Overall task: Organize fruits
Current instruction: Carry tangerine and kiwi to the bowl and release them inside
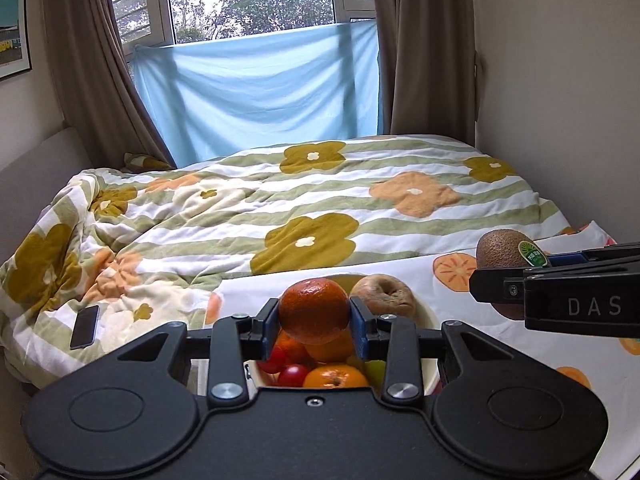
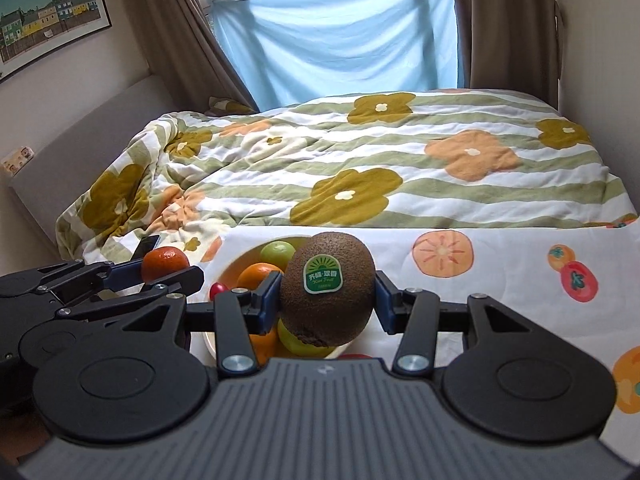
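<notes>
1. Left gripper [image 1: 314,326]: jaws clamped on a mandarin [image 1: 314,310], blue pads pressed to both flanks; fruit lifted clear above the bowl [image 1: 426,316].
2. Right gripper [image 2: 328,300]: jaws closed on a kiwi [image 2: 328,288], pads against both sides; green oval sticker facing the right wrist camera.
3. Same kiwi seen from the left wrist view at far right, sticker visible, held higher than the bedding and to the right of the bowl.
4. Same mandarin seen from the right wrist view at left, pinched between the left gripper's fingers, just left of the bowl's rim.
5. Bowl: cream-coloured, resting on the fruit-print sheet [image 2: 500,280] at the near edge of the bed, below and between both grippers.
6. Bowl contents noted: an orange [image 1: 335,376], a cherry tomato [image 1: 293,375], a green fruit [image 2: 278,254], and a brown ring-shaped bagel [image 1: 383,295] leaning at the far right inside. Further fruit partly hidden behind the gripper fingers; count not determinable.
7. Floral quilt [image 1: 280,208]: striped green and white, rumpled at left, covering the far part of the bed.
8. Phone [image 1: 85,332]: dark, lying flat on the quilt left of the bowl, well apart from it.
9. Background: blue cloth [image 1: 260,92] hung across the lower window, brown curtains either side, framed picture [image 2: 48,16] on the left wall.
</notes>
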`<control>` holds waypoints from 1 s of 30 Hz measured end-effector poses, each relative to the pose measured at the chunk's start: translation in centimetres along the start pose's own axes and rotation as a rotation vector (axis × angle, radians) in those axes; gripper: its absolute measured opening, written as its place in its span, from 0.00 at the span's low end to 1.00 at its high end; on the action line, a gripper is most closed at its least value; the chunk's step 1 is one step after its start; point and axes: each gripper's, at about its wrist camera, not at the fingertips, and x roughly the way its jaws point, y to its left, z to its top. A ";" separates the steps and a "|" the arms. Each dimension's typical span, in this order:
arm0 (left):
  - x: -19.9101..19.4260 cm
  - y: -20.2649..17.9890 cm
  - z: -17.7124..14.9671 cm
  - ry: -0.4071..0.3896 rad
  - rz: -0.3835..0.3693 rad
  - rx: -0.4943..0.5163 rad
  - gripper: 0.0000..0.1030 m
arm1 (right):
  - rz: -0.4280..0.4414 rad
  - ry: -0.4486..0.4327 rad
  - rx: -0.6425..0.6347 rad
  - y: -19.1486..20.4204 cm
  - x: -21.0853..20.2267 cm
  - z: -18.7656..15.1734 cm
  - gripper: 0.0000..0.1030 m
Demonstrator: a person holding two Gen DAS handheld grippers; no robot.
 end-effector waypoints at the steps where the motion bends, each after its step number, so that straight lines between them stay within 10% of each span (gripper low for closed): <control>1: 0.7 0.7 0.1 0.005 -0.008 0.006 0.39 | -0.005 0.003 0.004 0.6 0.7 0.1 0.61; 23: 13.4 5.7 0.2 0.173 -0.194 0.069 0.41 | -0.150 0.084 0.107 3.8 9.3 -0.6 0.61; 27: 12.6 5.9 0.4 0.136 -0.169 0.069 0.82 | -0.156 0.082 0.115 3.7 9.4 -0.7 0.61; 30: 11.7 6.5 0.6 0.121 -0.183 0.048 0.88 | -0.162 0.080 0.114 3.6 9.2 -0.8 0.61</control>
